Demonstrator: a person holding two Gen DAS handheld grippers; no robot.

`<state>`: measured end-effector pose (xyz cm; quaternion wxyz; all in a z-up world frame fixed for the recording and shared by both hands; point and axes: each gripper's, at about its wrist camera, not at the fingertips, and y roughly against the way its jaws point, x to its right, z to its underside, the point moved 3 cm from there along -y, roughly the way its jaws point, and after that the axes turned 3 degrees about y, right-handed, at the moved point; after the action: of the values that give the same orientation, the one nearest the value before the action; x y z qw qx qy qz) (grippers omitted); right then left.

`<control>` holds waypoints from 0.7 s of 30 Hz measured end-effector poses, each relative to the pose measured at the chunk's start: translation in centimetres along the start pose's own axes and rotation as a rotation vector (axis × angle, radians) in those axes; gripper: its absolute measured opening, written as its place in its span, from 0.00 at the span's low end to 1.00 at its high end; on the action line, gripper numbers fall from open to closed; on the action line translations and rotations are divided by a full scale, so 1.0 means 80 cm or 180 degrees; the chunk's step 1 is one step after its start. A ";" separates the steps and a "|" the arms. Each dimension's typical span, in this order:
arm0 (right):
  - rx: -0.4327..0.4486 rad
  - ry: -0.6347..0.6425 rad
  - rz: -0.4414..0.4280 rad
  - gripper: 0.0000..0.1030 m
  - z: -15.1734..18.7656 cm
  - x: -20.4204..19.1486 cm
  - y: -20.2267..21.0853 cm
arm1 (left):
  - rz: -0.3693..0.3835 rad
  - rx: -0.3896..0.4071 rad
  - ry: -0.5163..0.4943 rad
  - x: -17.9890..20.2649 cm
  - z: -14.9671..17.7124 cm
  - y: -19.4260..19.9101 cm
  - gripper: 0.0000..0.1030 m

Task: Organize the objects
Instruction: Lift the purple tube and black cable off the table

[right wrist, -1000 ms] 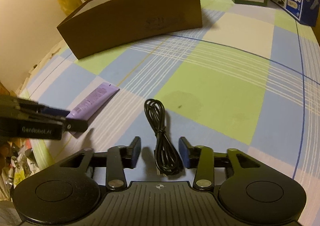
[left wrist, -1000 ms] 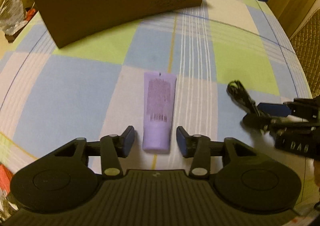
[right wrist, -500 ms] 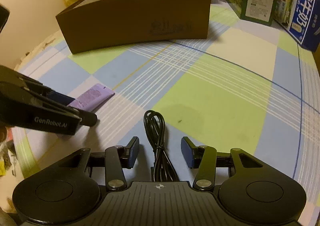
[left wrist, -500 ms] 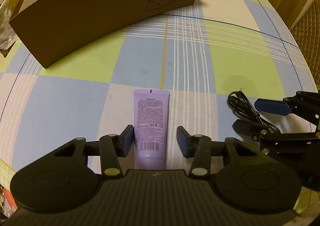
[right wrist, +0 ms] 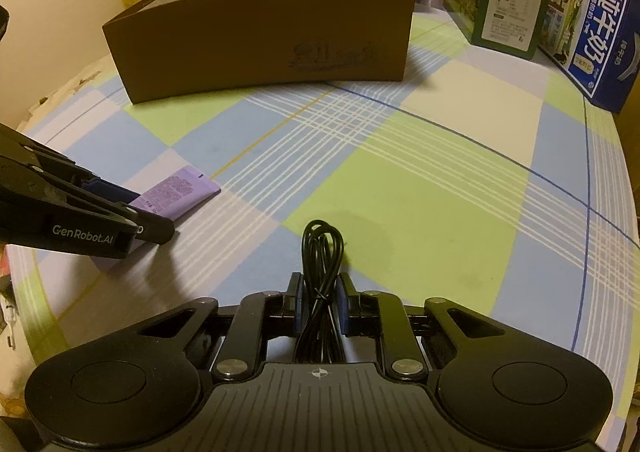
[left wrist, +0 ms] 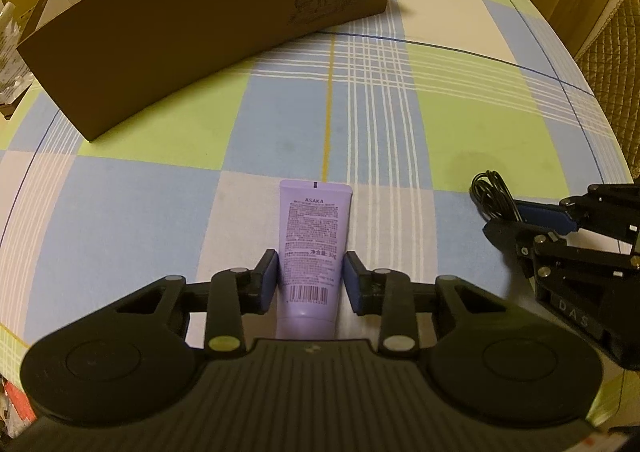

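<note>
A purple tube lies flat on the checked tablecloth, cap end toward me. My left gripper has its blue pads pressed against both sides of the tube's lower half. In the right wrist view the tube pokes out from my left gripper. A bundled black cable runs between the pads of my right gripper, which is shut on it. The left wrist view shows the cable loop sticking out of my right gripper.
A long brown open-topped cardboard box stands across the far side of the table. A green carton and a blue milk carton stand at the back right. A quilted chair back borders the table's right edge.
Both grippers slid forward over their objects and closed: the left pads came in against the purple tube, and the right pads clamped the black cable.
</note>
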<state>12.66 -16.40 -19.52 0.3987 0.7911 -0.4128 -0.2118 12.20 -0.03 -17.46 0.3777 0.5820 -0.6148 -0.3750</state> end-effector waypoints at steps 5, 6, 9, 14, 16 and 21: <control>-0.0001 -0.0014 -0.0012 0.13 0.000 0.001 0.000 | 0.0032 0.0017 -0.0017 -0.001 0.000 0.000 0.29; 0.0000 -0.0027 -0.0016 0.13 0.000 0.002 0.000 | 0.0038 0.0021 -0.0018 -0.002 0.000 0.000 0.29; 0.0001 -0.0081 -0.0040 0.12 0.000 0.005 0.001 | 0.0054 0.0023 -0.0030 -0.004 -0.001 0.001 0.28; -0.0001 -0.0152 -0.0083 0.12 -0.001 0.010 0.001 | 0.0067 0.0011 -0.0003 -0.010 -0.003 0.002 0.28; -0.0004 -0.0211 -0.0113 0.12 0.000 0.012 0.002 | 0.0060 0.0006 0.0007 -0.012 -0.003 0.002 0.28; 0.0033 -0.0302 -0.0155 0.11 -0.002 0.015 0.008 | 0.0064 0.0024 0.0053 -0.020 0.000 0.008 0.28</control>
<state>13.11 -17.53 -18.89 0.3692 0.7920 -0.4129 -0.2567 11.97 1.58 -16.90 0.3844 0.5803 -0.6189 -0.3640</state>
